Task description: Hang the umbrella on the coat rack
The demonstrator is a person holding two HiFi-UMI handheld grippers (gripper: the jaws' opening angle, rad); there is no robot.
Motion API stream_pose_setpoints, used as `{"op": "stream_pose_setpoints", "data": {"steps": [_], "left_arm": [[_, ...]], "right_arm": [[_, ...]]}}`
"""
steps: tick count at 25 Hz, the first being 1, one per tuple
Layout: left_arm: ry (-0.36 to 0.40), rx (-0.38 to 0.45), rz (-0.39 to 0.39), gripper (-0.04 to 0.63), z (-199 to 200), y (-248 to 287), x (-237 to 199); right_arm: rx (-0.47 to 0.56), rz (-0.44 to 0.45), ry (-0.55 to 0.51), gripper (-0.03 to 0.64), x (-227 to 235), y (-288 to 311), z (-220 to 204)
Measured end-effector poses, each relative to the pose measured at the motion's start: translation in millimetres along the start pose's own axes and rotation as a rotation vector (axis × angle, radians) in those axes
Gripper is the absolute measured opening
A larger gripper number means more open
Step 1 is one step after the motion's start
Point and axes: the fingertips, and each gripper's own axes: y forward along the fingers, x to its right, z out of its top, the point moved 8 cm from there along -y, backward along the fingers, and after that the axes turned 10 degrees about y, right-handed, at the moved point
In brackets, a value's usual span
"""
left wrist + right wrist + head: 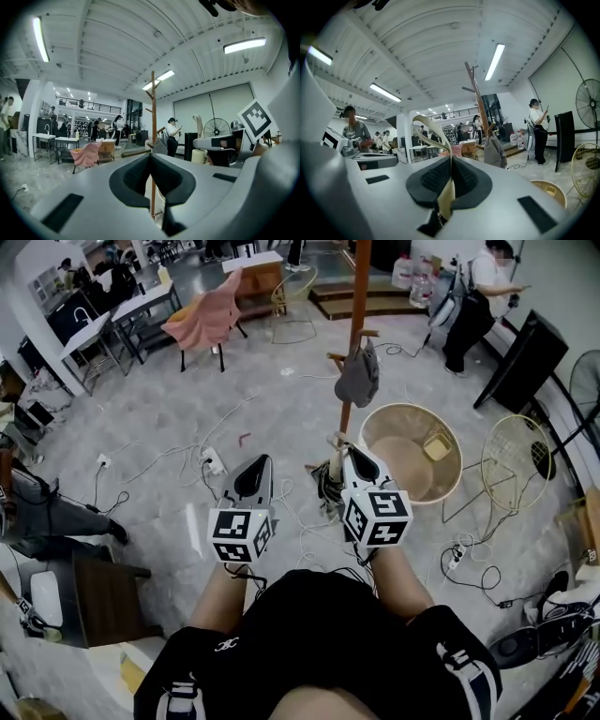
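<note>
The right hand-held gripper (pixel 451 161) is clamped on the cream handle of the umbrella (pixel 446 194), and the hook of the handle rises above its jaws. The left hand-held gripper (pixel 151 158) has its jaws together on nothing. The coat rack (pixel 476 98) stands ahead of the right one, a little to its right. It seems best to raise the hook above a free peg and lower it on, away from the grey bag (pixel 494 151).
</note>
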Motion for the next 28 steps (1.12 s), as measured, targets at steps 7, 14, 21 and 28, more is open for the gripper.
{"op": "stream_pose_setpoints", "data": {"steps": [7,14,21,28], "left_arm": [[-0.062,0.006,-0.046,0.018,0.2,57.5,-43.4],[-0.067,0.007,-0.102,0.018,-18.5,111.1,-70.0],[-0.048,0.031,-0.213,0.018,-27.2,182.1,-107.2],[0.003,0.044,-0.376,0.018,-22.1,275.1,-156.5]], "right_arm": [[0.019,-0.019,-0.041,0.017,0.9,73.4,21.6],[0.031,-0.082,-0.07,0.018,9.8,123.9,20.0],[0.024,-0.201,-0.077,0.018,24.7,176.0,6.1],[0.051,-0.384,-0.049,0.017,48.0,237.5,12.4]]}}
